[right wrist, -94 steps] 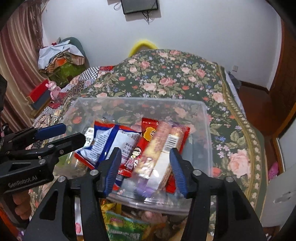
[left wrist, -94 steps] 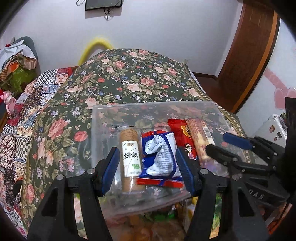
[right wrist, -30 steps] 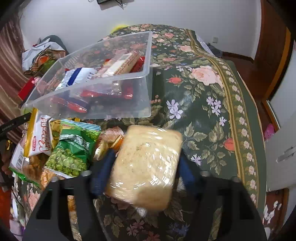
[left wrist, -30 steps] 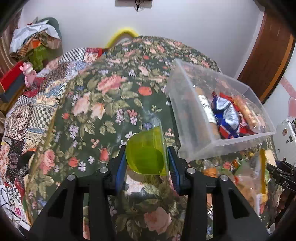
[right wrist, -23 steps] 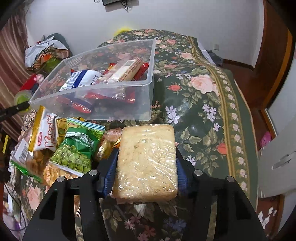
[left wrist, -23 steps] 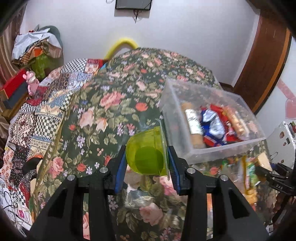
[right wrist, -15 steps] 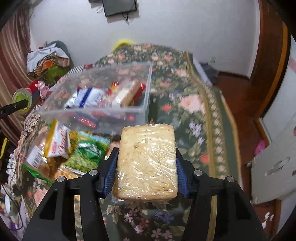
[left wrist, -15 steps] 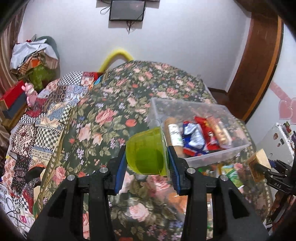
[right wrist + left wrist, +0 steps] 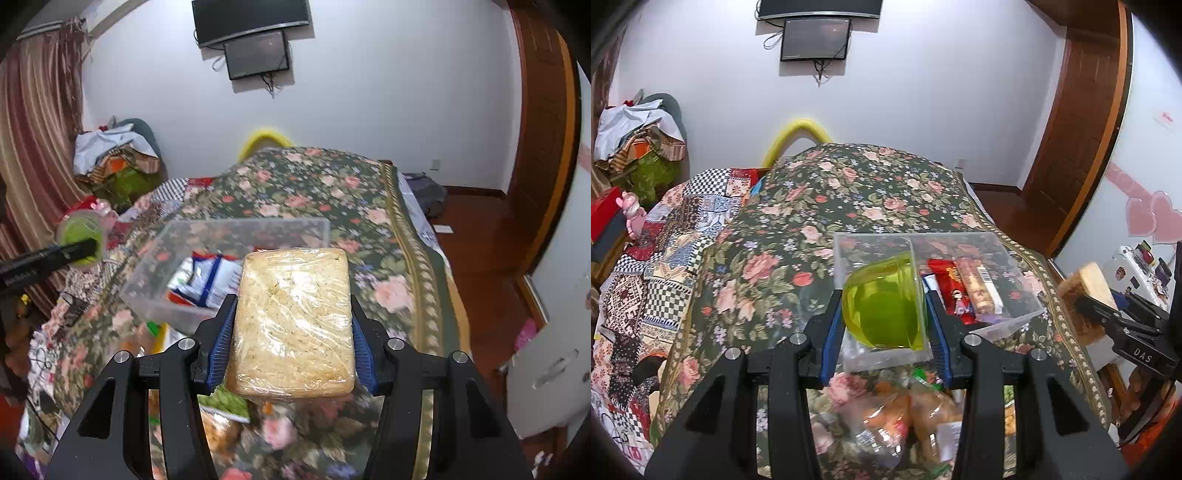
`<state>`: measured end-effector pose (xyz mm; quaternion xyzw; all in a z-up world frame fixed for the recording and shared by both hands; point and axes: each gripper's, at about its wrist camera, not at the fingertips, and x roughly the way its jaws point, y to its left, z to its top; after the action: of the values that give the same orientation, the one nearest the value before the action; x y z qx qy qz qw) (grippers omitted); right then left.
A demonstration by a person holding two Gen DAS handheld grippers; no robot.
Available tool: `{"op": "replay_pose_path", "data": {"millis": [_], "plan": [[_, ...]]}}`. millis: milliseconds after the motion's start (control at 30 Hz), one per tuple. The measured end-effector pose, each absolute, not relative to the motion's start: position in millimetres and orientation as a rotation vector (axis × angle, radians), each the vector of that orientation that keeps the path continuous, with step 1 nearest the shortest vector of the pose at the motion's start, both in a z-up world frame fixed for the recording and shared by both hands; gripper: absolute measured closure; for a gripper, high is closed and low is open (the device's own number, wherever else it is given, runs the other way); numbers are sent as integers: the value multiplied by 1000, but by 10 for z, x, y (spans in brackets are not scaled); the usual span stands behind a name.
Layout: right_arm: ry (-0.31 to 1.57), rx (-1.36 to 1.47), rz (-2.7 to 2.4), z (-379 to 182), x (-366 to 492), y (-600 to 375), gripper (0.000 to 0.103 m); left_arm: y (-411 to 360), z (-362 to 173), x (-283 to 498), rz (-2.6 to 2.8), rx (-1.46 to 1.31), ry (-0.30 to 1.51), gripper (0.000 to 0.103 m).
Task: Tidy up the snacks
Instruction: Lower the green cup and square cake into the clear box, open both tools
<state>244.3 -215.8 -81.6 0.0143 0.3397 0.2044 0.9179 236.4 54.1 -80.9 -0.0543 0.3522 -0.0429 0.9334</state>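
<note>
My left gripper (image 9: 884,319) is shut on a green translucent jelly cup (image 9: 882,306), held above the near edge of a clear plastic bin (image 9: 871,243) on the floral bedspread. The bin holds several snack packets (image 9: 971,291). My right gripper (image 9: 291,325) is shut on a plastic-wrapped beige noodle cake (image 9: 293,321), held in the air in front of the bin (image 9: 236,225). The noodle cake also shows in the left wrist view (image 9: 1084,291), and the jelly cup in the right wrist view (image 9: 81,236).
Loose snack bags (image 9: 905,417) lie on the bedspread below the grippers, also in the right wrist view (image 9: 221,406). A patchwork quilt (image 9: 646,280) covers the left of the bed. A wooden door (image 9: 1075,122) and floor are at the right.
Both grippers have risen and swung toward the bin, each still holding its snack. The jelly cup now hangs over the bin's near edge; the noodle cake is higher above the loose bags.
</note>
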Motion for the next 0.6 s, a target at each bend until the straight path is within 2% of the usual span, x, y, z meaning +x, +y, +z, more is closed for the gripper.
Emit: {"op": "replay_pose_path", "data": {"millis": [600], "plan": [[753,22,505,-1044,2978,-1673,51,120,-1300,2981,-118,-111,836,61]]}}
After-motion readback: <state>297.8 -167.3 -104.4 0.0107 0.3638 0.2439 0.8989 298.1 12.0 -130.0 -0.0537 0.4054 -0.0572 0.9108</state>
